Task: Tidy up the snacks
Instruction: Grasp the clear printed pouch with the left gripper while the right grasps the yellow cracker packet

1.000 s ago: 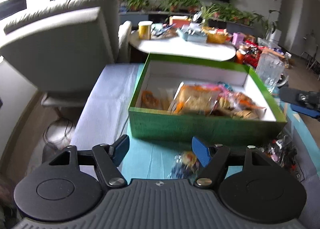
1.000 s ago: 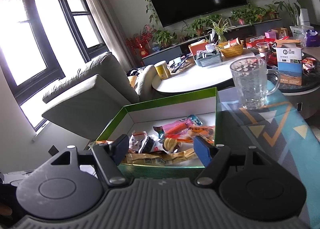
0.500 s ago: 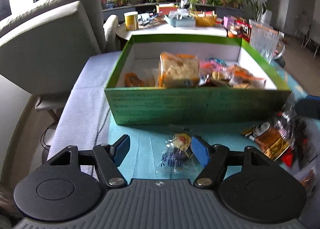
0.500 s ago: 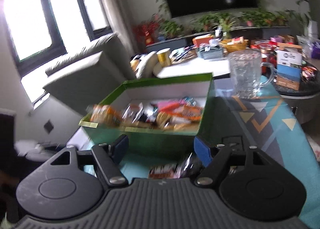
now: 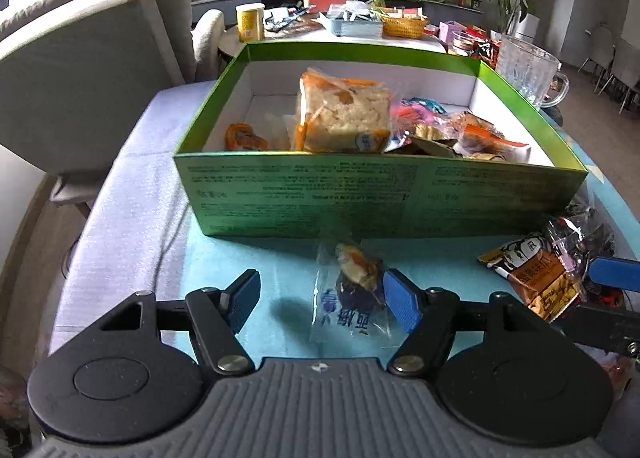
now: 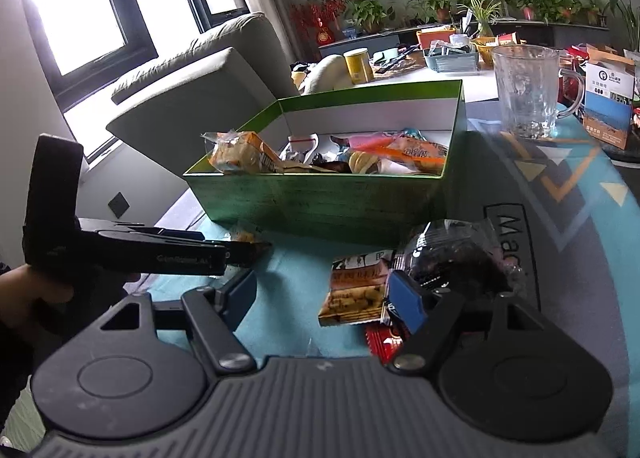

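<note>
Snacks: a clear packet [image 5: 350,294] lies on the teal mat [image 5: 248,258] in front of the green box [image 5: 380,193], w/ more packets [image 6: 356,290] to its right. Looks light, soft, crinkly, prob. slippery; best pinched across the lumpy middle, not the flat film edge. Left gripper [image 5: 320,296] is wide, packet between the pads, not pressed. Right gripper [image 6: 324,298] is also apart, empty, near the orange packet. Living room: armchair [image 5: 92,41], glass mug [image 6: 528,93], plants behind.
</note>
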